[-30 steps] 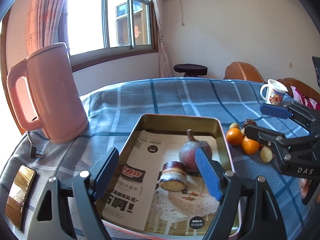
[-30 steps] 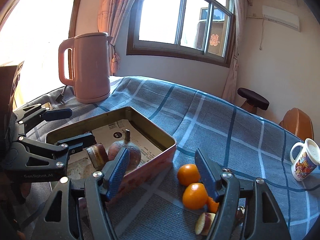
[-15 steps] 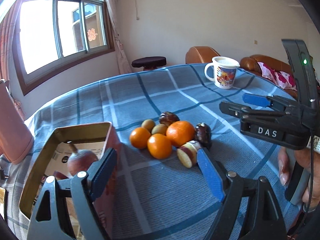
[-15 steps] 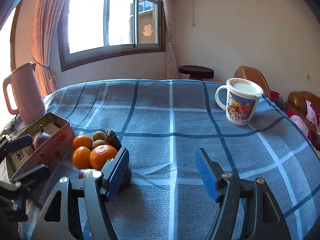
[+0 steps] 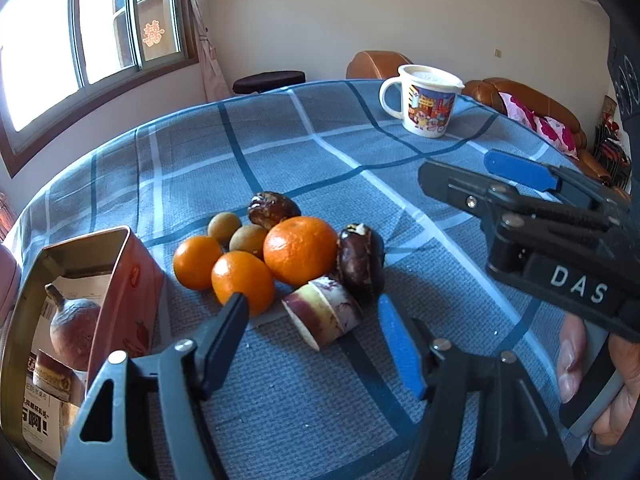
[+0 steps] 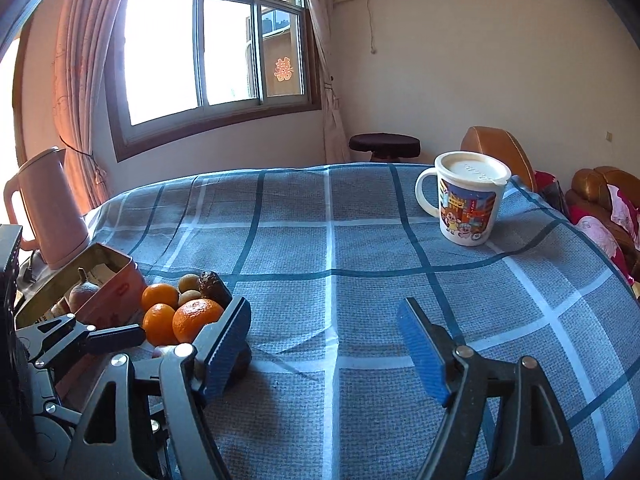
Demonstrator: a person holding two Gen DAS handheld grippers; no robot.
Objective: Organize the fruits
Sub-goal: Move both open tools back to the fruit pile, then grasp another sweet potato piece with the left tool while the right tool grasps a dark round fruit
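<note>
Left gripper [image 5: 314,322]: jaws closing in, with the cut purple-and-white piece [image 5: 322,310] just past the tips, not yet squeezed. Nothing held.

Right gripper [image 6: 324,344]: jaws opening wide, only blue checked cloth [image 6: 332,240] between them. Nothing held. Seen from the left wrist as a black tool marked DAS [image 5: 560,248], with a hand [image 5: 600,392] on its grip.

Landmark: the big orange [image 5: 300,250], in the middle of the fruit pile on the counter.
- Touching it on the left: a smaller orange [image 5: 242,282], and one more orange [image 5: 197,262] just past that.
- Just behind it: two small tan round fruits [image 5: 236,234] and a dark wrinkled fruit [image 5: 273,210].
- Touching it on the right: another dark brown fruit [image 5: 360,262].
- Just in front of it: the cut piece, lying on its side.
- Left of it, near the pile: an open tin box [image 5: 132,280], pink outside, with a round reddish fruit with a stem [image 5: 74,332] and a short cut piece [image 5: 52,374] inside on printed paper.
- Far behind it, well apart: a white mug with cartoon pictures [image 5: 424,104], standing up with a lid on.
- Far left of it, past the box: a pink kettle [image 6: 44,208] near the window.
</note>
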